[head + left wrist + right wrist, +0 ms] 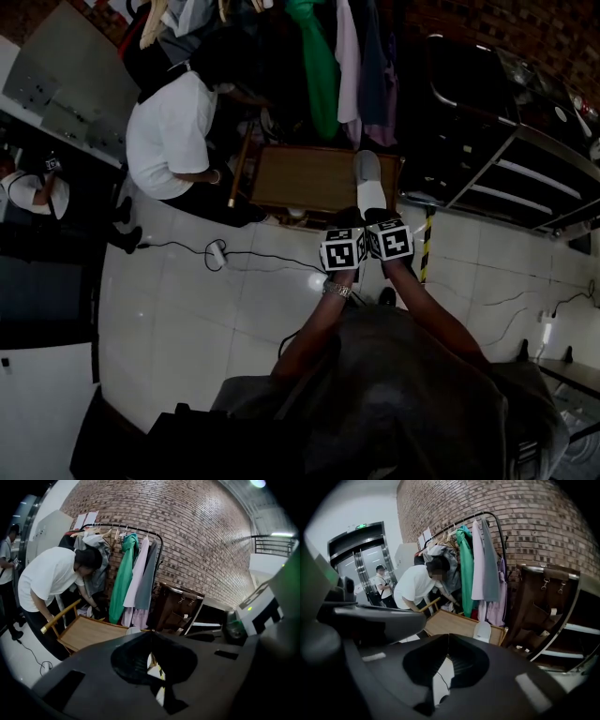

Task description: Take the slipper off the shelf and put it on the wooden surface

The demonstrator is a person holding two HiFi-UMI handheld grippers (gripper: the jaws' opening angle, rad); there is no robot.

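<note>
A pale grey-white slipper lies on the right end of the low wooden surface, apart from both grippers. It shows again as the slipper on the wooden surface in the right gripper view, and just its top edge shows in the left gripper view. Side by side just short of the slipper's near end are my left gripper and my right gripper. The jaws of the left gripper and of the right gripper meet at their tips with nothing between them.
A dark shelf unit stands to the right of the wooden surface. A person in a white shirt bends over at its left end. A clothes rack hangs behind it. A cable and power strip lie on the tiled floor, beside a striped post.
</note>
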